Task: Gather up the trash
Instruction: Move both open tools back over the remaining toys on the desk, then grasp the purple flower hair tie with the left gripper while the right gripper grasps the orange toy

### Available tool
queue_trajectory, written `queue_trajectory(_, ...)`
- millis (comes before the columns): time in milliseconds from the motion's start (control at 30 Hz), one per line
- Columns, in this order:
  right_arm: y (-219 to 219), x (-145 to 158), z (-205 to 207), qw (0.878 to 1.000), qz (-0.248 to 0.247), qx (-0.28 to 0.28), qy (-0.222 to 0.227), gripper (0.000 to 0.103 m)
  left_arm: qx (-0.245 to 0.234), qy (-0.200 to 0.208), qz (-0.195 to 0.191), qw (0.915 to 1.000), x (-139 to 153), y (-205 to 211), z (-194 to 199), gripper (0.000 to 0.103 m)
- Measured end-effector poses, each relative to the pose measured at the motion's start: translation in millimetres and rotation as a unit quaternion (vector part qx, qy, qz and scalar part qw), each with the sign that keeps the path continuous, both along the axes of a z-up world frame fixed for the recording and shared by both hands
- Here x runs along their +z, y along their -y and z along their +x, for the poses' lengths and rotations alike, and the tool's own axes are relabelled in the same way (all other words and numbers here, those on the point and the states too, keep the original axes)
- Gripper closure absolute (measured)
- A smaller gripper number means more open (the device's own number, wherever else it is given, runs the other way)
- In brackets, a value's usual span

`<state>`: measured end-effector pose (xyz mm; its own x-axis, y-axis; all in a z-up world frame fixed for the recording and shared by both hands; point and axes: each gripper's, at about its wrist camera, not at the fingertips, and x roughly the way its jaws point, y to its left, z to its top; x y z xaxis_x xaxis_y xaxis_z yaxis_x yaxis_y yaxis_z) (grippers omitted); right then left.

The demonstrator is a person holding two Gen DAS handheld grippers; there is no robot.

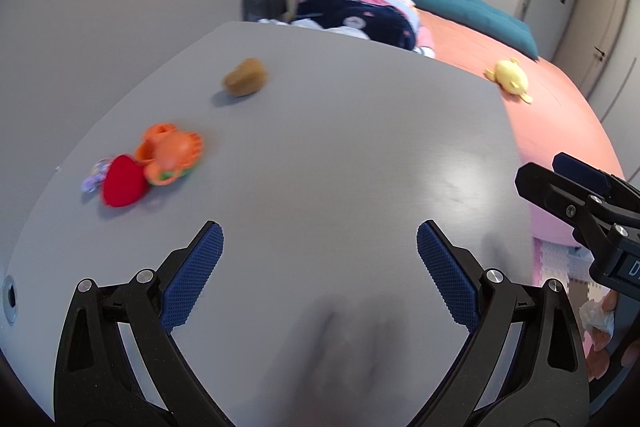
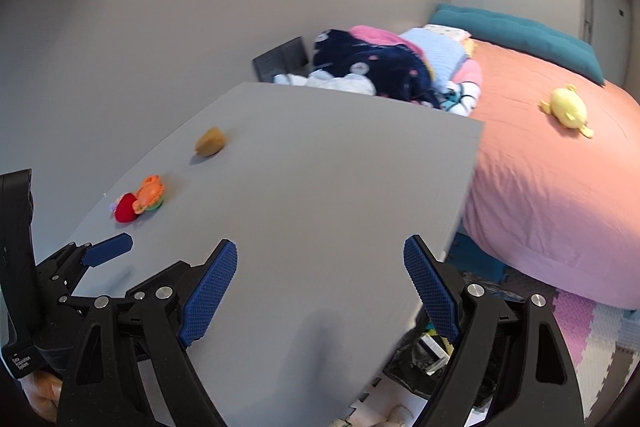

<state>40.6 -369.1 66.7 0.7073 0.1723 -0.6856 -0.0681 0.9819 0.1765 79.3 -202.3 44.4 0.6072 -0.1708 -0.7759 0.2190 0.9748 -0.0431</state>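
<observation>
A grey table carries a brown lump near its far left side. Closer along that side lie an orange toy, a red heart-shaped piece and a small purple wrapper-like bit. My left gripper hangs open over the near part of the table, nothing between its blue pads. My right gripper is open and empty over the table's near right edge. Each gripper shows at the edge of the other's view.
A bed with an orange cover stands right of the table, with a yellow plush toy, a heap of clothes and a teal headboard cushion. Foam floor mats and a dark bag with litter lie below the table's right edge.
</observation>
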Motion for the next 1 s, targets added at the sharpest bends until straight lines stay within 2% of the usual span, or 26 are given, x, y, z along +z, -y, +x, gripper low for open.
queue_trajectory(367, -45, -7, 18, 0.999, -0.006, 0.04, -0.01, 0.017, 0.046, -0.002, -0.004, 0.9989, -7, -54, 9, 0.009)
queue_trajectory(867, -89, -16, 41, 0.996, -0.004, 0.088, -0.021, 0.017, 0.09, -0.013, 0.0, 0.9959, -24, -100, 45, 0.009)
queue_trajectory(933, -91, -17, 43, 0.996, -0.004, 0.091, -0.022, 0.017, 0.099, -0.011, 0.0, 0.995, -24, -106, 50, 0.012)
queue_trajectory(1000, -93, -18, 46, 0.995, -0.005, 0.093, -0.022, 0.017, 0.104, -0.018, -0.004, 0.9944, -26, -111, 56, 0.019)
